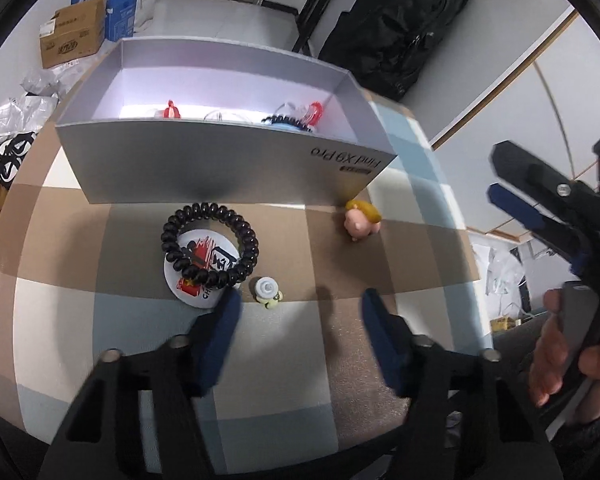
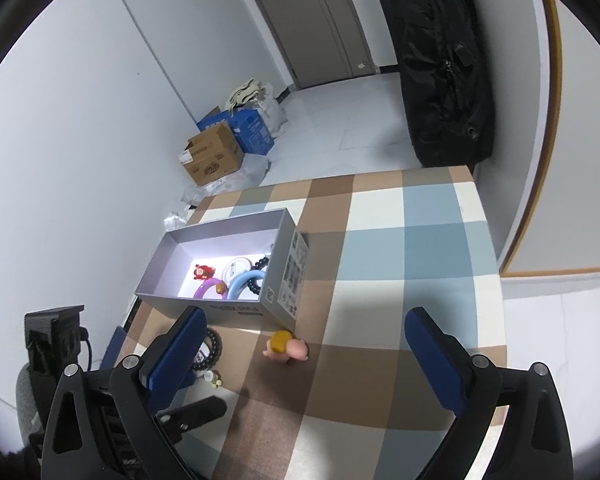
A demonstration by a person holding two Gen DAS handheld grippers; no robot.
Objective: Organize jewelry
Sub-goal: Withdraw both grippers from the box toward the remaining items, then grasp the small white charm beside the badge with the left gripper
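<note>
Both sets of jaws stand wide apart with nothing between them: the left gripper (image 1: 298, 304) hangs low over the checked tablecloth (image 1: 340, 352), and the right gripper (image 2: 304, 344) is held higher, off to the side. Just ahead of the left gripper's left finger lies a black coiled bracelet (image 1: 210, 245), resting on a round white badge (image 1: 199, 268) with red and black print; that fingertip looks to be just at the badge's near edge. Just beside the badge sits a small pale charm (image 1: 267, 290) with a spiral top. Further right, close to the corner of the box, lies a pink figurine (image 2: 288, 349) with a yellow cap, apart from both grippers. Behind these stands an open grey box (image 2: 220, 306), its long wall facing the left gripper. Inside it lie a red figure (image 2: 202, 272), a purple ring (image 2: 205, 288), a blue ring (image 2: 242, 282), a white round piece (image 2: 236, 268) and a dark beaded bracelet (image 2: 260, 262). Beyond the table, cardboard boxes (image 2: 212, 154) sit on the floor near a black bag (image 2: 440, 60).
</note>
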